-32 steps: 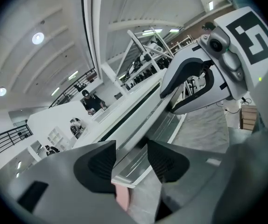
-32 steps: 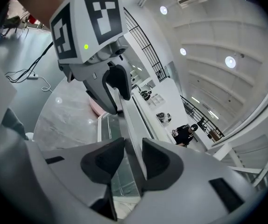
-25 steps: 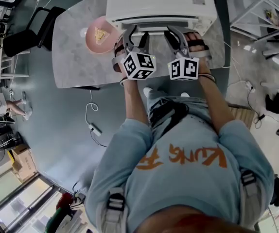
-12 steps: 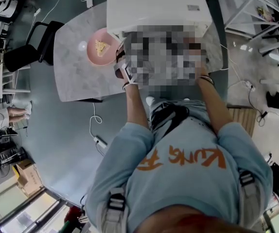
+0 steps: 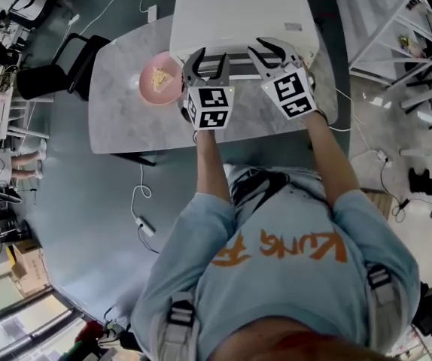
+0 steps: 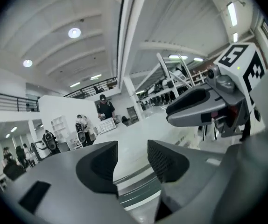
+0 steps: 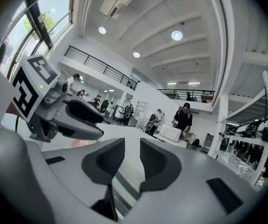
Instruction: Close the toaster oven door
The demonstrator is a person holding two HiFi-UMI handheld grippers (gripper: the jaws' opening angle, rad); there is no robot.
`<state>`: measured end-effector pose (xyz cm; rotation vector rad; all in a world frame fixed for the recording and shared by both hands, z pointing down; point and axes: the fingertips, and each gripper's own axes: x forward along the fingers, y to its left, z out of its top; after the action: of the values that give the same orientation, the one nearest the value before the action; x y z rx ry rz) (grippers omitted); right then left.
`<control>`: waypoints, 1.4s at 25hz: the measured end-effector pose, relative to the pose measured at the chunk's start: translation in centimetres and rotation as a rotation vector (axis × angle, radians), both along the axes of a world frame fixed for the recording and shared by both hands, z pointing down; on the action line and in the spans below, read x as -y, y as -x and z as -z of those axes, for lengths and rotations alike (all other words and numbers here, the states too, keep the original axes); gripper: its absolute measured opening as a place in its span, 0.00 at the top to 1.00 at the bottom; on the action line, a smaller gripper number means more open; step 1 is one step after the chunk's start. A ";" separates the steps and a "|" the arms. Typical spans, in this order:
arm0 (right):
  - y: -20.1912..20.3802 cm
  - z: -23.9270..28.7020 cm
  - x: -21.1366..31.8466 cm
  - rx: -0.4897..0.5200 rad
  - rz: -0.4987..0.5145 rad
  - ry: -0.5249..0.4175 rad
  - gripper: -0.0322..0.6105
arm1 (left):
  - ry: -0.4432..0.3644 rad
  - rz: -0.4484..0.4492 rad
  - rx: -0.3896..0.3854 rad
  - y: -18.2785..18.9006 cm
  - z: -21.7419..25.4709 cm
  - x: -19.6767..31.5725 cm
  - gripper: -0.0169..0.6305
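The white toaster oven (image 5: 238, 17) stands at the far side of a grey table (image 5: 126, 119). Its door stands up against the front, and the handle strip (image 5: 235, 66) shows between my two grippers. The left gripper (image 5: 205, 60) is at the front's left part, jaws tipped upward and open. The right gripper (image 5: 270, 53) is at the right part, and its jaws are closing a little with nothing between them. In the left gripper view the left gripper (image 6: 130, 153) frames only the oven's white surface. The right gripper (image 7: 132, 155) shows the same bare gap.
A pink plate (image 5: 159, 81) with a slice of food sits on the table left of the oven. A black chair (image 5: 58, 70) stands left of the table, metal racks (image 5: 404, 28) to the right, and a cable (image 5: 137, 194) lies on the floor.
Both grippers have tipped upward and risen along the oven's front. The right one has swung outward to the right. The oven front now looks flush. The head view has shifted slightly.
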<state>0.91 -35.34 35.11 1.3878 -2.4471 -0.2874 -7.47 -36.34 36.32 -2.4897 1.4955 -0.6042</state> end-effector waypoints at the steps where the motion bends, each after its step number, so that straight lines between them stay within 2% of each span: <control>1: -0.4 1.2 0.3 0.029 -0.005 -0.014 0.80 | 0.005 0.018 -0.069 -0.2 1.0 -0.1 0.67; 4: -1.7 4.4 0.9 0.111 -0.023 -0.047 0.82 | 0.019 0.056 -0.291 -1.0 3.8 -0.6 0.68; 6: -2.7 6.2 1.2 0.169 -0.034 -0.060 0.83 | 0.002 0.067 -0.385 -1.7 5.9 -0.8 0.69; 11: -6.1 9.6 2.0 0.305 -0.070 -0.077 0.85 | -0.085 0.110 -0.468 -3.0 11.6 -1.1 0.90; 15: -9.0 10.9 0.8 0.441 -0.107 -0.090 0.95 | -0.110 0.200 -0.550 -2.9 12.2 -2.9 0.96; 18: -9.7 10.9 -1.8 0.475 -0.093 -0.129 0.96 | -0.149 0.239 -0.563 -2.9 11.1 -5.1 0.97; 22: -9.5 9.3 -3.3 0.400 -0.081 -0.107 0.96 | -0.151 0.272 -0.576 -1.6 10.0 -6.4 0.97; 35: -10.4 8.2 -3.7 0.360 -0.059 -0.082 0.95 | -0.147 0.318 -0.509 -1.4 8.5 -6.4 0.97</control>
<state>11.29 -31.64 26.95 1.6691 -2.6961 -0.1336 -6.04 -29.95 27.77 -2.4165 2.0474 0.1226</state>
